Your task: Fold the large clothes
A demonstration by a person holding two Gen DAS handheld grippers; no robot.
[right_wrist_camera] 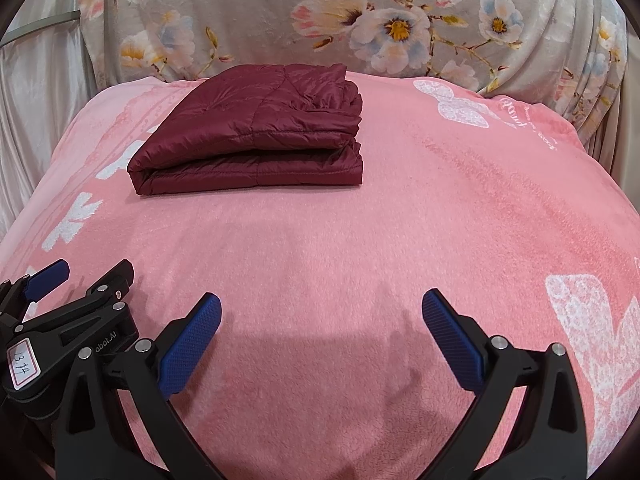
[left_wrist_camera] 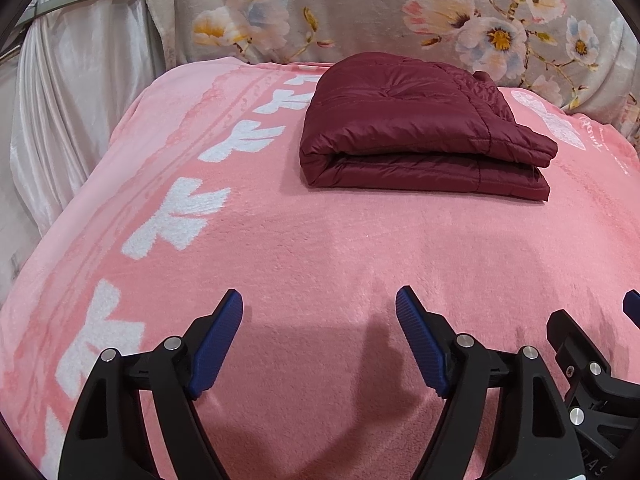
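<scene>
We see a maroon quilted jacket [left_wrist_camera: 416, 120] folded into a thick, roughly rectangular bundle of 2 stacked layers. It lies flat toward the far end of the pink bed cover [left_wrist_camera: 320, 248], its rounded fold facing left.

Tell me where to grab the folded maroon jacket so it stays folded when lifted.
Probably grip the maroon jacket at its rounded folded edge, the left end in both views, coming from that side. The layers join there, while the right end shows loose, separate edges that would likely fall open.
</scene>
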